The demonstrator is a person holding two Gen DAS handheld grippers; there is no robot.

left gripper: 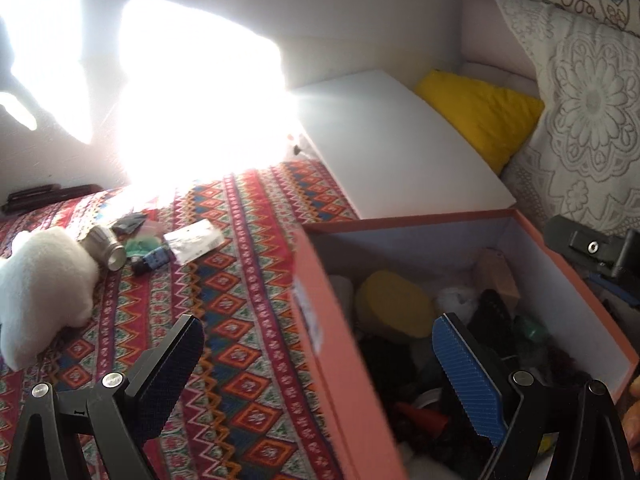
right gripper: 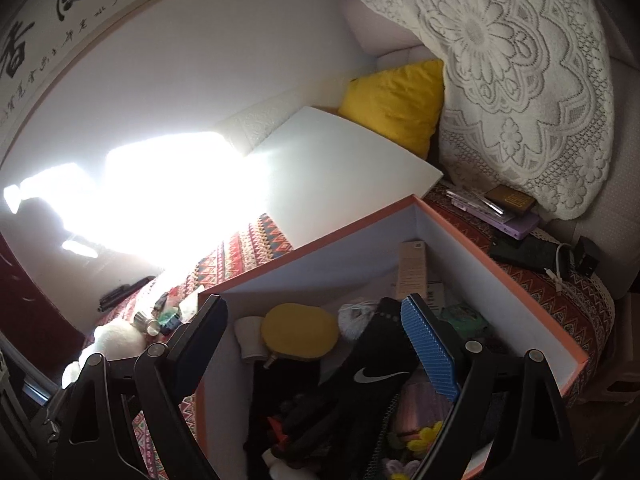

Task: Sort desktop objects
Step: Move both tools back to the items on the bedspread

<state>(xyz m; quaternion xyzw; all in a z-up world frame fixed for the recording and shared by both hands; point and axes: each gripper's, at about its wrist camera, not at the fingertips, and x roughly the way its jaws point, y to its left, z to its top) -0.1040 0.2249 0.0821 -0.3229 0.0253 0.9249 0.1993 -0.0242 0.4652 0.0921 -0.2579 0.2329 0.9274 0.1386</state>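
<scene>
Step in hand: judged a release; both tools empty at the orange storage box (right gripper: 500,276).
Left gripper (left gripper: 316,376): fingers wide apart, nothing between them; it straddles the box's near wall, one finger over the patterned cloth (left gripper: 240,280), one over the contents.
Right gripper (right gripper: 316,344): fingers wide apart, clamping nothing; black glove (right gripper: 360,384) lies loose beneath it in the box.
Box contents: yellow round pad (right gripper: 300,336) and assorted dark items, partly indistinct.
Unsorted items: white plush toy (left gripper: 44,284), metal cylinder (left gripper: 104,246), clear packet (left gripper: 194,240), small blue object (left gripper: 154,260), clustered on the cloth, well apart from the box.
Next move, judged: swing the left gripper toward the cluster, centre the fingers on one item, close.
</scene>
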